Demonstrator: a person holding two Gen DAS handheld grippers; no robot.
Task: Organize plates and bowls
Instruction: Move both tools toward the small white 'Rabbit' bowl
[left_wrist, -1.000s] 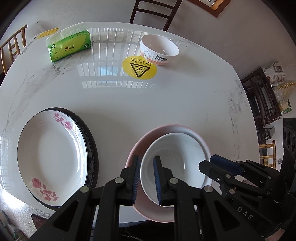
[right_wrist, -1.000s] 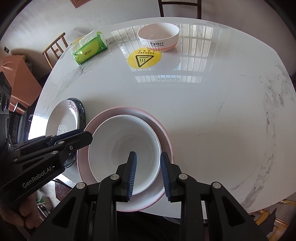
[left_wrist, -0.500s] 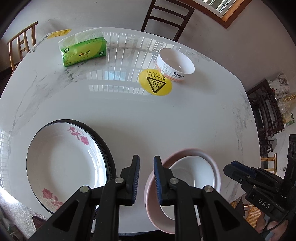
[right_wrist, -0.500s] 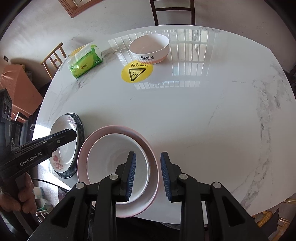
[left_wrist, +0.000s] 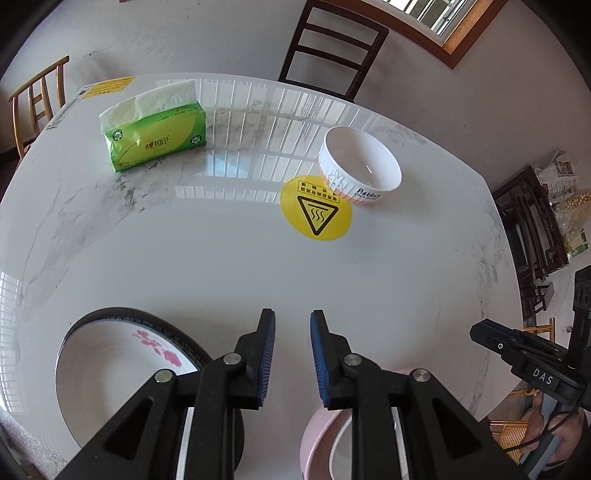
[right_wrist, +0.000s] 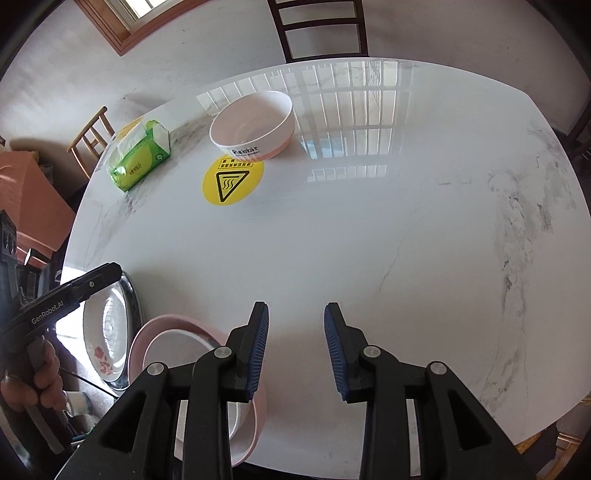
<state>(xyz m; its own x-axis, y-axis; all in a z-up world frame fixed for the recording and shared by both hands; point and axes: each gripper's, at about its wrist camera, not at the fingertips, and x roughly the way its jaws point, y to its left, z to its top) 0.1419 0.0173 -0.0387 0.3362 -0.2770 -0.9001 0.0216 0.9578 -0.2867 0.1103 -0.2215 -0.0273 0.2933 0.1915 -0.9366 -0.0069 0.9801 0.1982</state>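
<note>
A white bowl sits inside a pink bowl (right_wrist: 147, 334) at the table's near edge; in the left wrist view the pink bowl (left_wrist: 317, 435) shows under my fingers. To its left a white floral plate (left_wrist: 110, 373) rests on a black plate (left_wrist: 122, 314); the floral plate also shows in the right wrist view (right_wrist: 101, 339). A white-and-pink "Rabbit" bowl (left_wrist: 360, 164) stands far across the table, also in the right wrist view (right_wrist: 255, 125). My left gripper (left_wrist: 292, 354) is open and empty above the near edge. My right gripper (right_wrist: 296, 350) is open and empty, right of the stacked bowls.
A green tissue pack (left_wrist: 155, 140) lies at the far left of the white marble table (right_wrist: 369, 240). A yellow hot-surface sticker (left_wrist: 316, 212) lies beside the Rabbit bowl. Dark chairs (left_wrist: 332, 48) stand behind the table, a wooden chair (right_wrist: 90, 138) at the left.
Both grippers have pulled back and tilted up from the stacked bowls, which slid down toward the frame's bottom. The right jaws have opened wider.
</note>
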